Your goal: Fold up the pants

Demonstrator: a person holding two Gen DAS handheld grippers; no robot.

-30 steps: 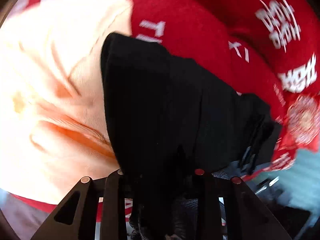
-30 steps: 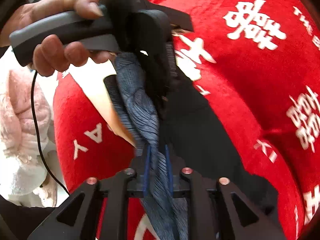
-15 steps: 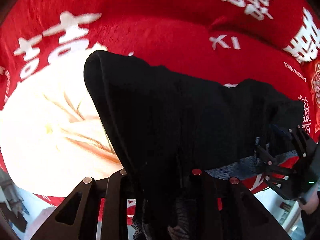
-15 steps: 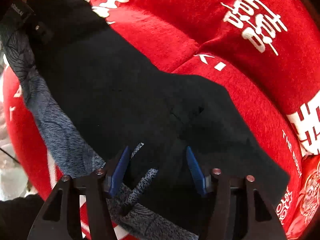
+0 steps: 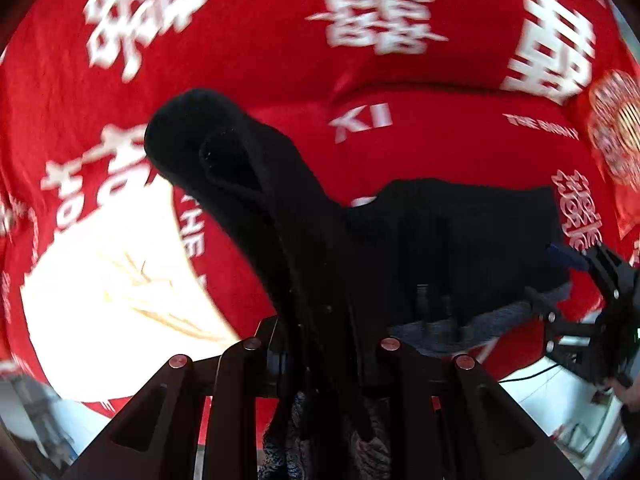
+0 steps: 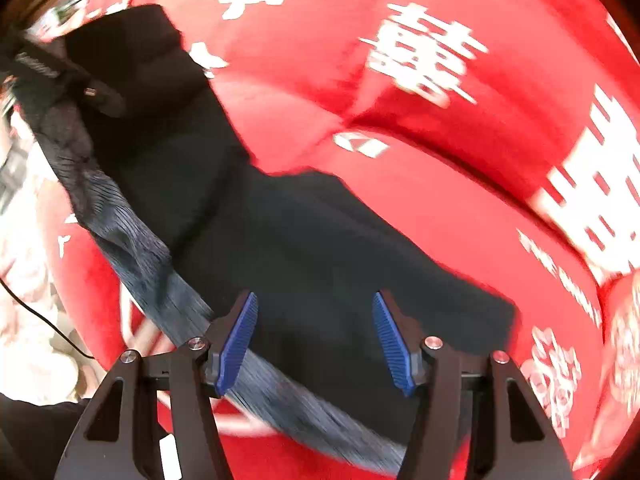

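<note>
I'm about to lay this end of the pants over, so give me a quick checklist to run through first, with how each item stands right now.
1. Left tool gripping the black pants: ok, shut on bunched fabric.
2. Right tool clear of the cloth: ok, blue pads apart, nothing pinched between them.
3. Far part of the pants resting on the red blanket: ok, it lies fairly flat.
4. Lifted end free of twist: not ok, it hangs bunched and rolled.
5. Edges lined up: cannot tell, dark fabric hides the seams.
6. Cream cloth out of the landing spot: cannot tell.
</note>
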